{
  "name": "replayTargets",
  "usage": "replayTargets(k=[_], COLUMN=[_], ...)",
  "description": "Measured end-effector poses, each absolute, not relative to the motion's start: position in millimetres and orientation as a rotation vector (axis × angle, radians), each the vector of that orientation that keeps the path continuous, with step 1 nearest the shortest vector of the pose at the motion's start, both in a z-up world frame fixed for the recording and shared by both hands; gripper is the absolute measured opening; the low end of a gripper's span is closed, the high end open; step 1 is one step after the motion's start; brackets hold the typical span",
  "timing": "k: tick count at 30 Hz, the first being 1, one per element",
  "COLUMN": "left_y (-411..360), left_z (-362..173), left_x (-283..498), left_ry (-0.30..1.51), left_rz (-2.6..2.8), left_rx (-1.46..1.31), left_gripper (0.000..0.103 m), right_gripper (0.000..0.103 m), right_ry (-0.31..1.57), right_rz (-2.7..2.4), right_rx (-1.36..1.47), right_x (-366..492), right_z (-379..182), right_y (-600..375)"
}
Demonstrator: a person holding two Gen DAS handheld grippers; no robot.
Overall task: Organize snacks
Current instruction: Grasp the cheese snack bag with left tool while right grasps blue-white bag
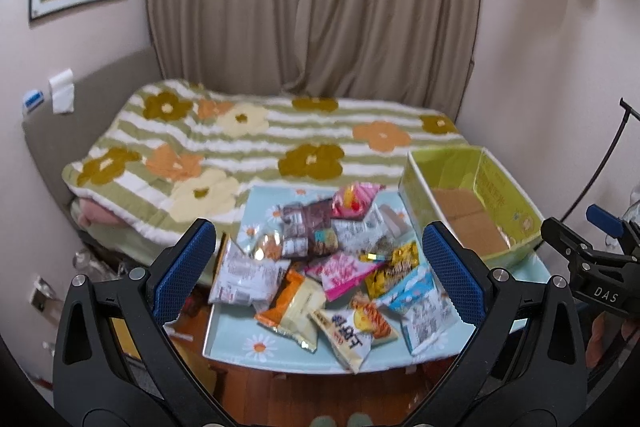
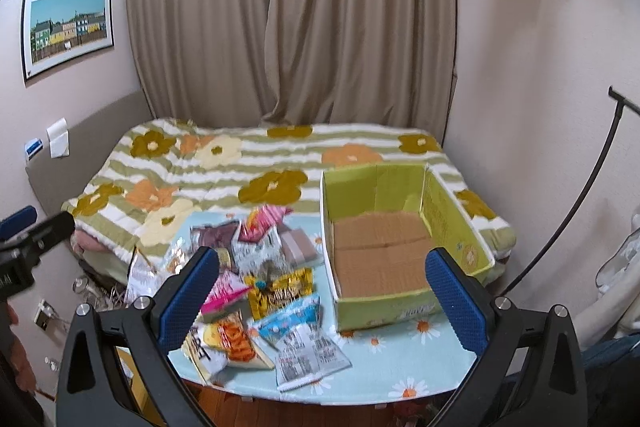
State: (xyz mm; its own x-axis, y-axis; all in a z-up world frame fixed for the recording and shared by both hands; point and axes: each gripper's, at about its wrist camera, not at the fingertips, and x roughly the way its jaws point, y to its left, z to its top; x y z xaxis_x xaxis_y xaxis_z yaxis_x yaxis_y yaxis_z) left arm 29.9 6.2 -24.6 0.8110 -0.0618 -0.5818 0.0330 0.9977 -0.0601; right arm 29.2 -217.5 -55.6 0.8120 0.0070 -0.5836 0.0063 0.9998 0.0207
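Observation:
A heap of snack packets [image 1: 328, 267] lies on a small table with a light blue daisy cloth [image 1: 240, 343]; it also shows in the right wrist view [image 2: 256, 299]. An open, empty green cardboard box [image 1: 472, 203] stands on the table to the right of the heap and shows in the right wrist view too [image 2: 384, 243]. My left gripper [image 1: 316, 267] is open and empty, held above the heap. My right gripper [image 2: 320, 291] is open and empty, above the table between heap and box. Its fingers also show in the left wrist view [image 1: 568, 239].
A bed with a green striped flower blanket [image 1: 260, 143] lies right behind the table. Beige curtains [image 2: 296, 27] hang behind it. A black lamp stand [image 2: 592, 179] curves up at the right wall. Wooden floor [image 1: 320, 391] shows below the table's front edge.

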Motion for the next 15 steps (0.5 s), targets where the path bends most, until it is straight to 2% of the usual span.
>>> replayTargets(k=[15], left_y=[-24.2], left_z=[-160.5], left_x=[66.1], left_ry=[0.981], left_rz=[-0.061], left_rx=[-0.225], left_gripper=[0.103], right_gripper=[0.103], right_ry=[0.867], right_rz=[0.254], right_rx=[-0.024], right_x=[56.1], right_z=[-187.8], right_y=[-246.4])
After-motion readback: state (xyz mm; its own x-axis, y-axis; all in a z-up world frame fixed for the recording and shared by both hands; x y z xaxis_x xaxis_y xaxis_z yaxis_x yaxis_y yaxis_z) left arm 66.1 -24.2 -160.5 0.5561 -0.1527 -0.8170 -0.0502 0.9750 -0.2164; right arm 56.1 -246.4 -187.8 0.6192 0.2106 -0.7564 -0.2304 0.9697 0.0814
